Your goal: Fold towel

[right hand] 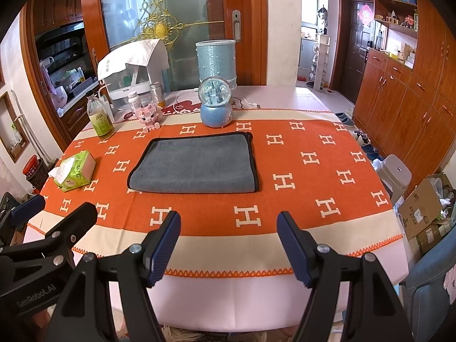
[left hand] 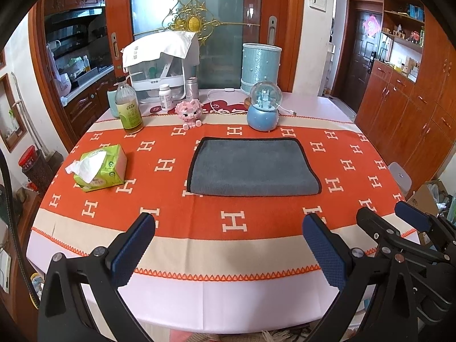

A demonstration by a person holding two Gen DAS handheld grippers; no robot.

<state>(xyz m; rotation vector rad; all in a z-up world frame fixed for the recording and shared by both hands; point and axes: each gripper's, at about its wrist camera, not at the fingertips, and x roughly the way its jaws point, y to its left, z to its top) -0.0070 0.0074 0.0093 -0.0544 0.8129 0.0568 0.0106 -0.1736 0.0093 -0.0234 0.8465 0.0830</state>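
Observation:
A grey towel (left hand: 252,166) with a black border lies flat, folded into a rectangle, in the middle of the orange patterned tablecloth (left hand: 233,222). It also shows in the right wrist view (right hand: 196,162). My left gripper (left hand: 228,225) is open and empty, held over the table's near edge, short of the towel. My right gripper (right hand: 229,222) is open and empty, also near the front edge. The right gripper also shows at the right of the left wrist view (left hand: 396,213), and the left gripper at the left of the right wrist view (right hand: 57,208).
A green tissue box (left hand: 99,168) sits left of the towel. Behind it stand a bottle (left hand: 128,108), a pink pig toy (left hand: 189,112), a blue snow globe (left hand: 263,107), a blue cylinder (left hand: 260,67) and a white rack (left hand: 162,65). A stool (right hand: 394,176) stands at the right.

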